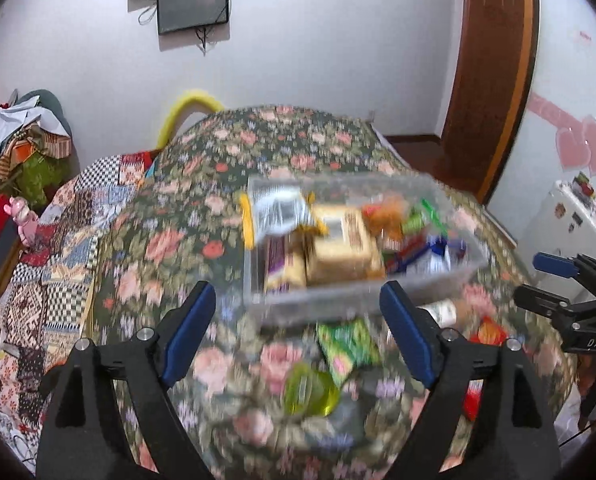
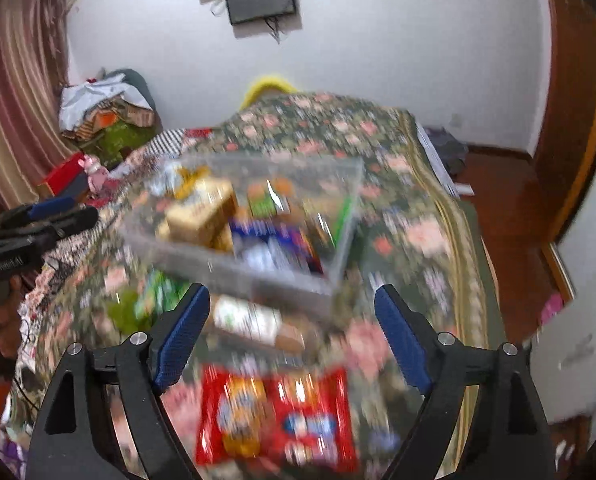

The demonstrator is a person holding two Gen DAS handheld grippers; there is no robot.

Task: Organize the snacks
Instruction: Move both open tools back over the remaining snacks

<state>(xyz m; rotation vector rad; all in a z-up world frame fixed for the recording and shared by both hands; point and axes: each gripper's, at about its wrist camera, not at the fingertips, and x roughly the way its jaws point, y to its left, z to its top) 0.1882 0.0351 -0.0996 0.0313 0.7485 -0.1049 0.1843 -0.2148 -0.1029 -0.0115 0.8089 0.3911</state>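
A clear plastic bin [image 1: 338, 304] [image 2: 186, 252] full of mixed snack packets sits on the floral tablecloth. My left gripper [image 1: 298, 312] is open in front of its near wall, with nothing between its fingers. On the cloth below it lie a green packet [image 1: 348, 346] and a round yellow-green jelly cup [image 1: 310, 390]. My right gripper [image 2: 292, 314] is open too, over a white and brown tube-shaped snack [image 2: 254, 322] and above a red snack bag [image 2: 278, 416]. Both views are blurred by motion.
The floral tablecloth [image 1: 202, 184] covers a round table; its edge drops off at the right [image 2: 470, 264]. A patchwork cloth [image 1: 66, 240] lies to the left. A small white fridge [image 1: 566, 220] stands at the right, a wooden door [image 1: 494, 72] behind.
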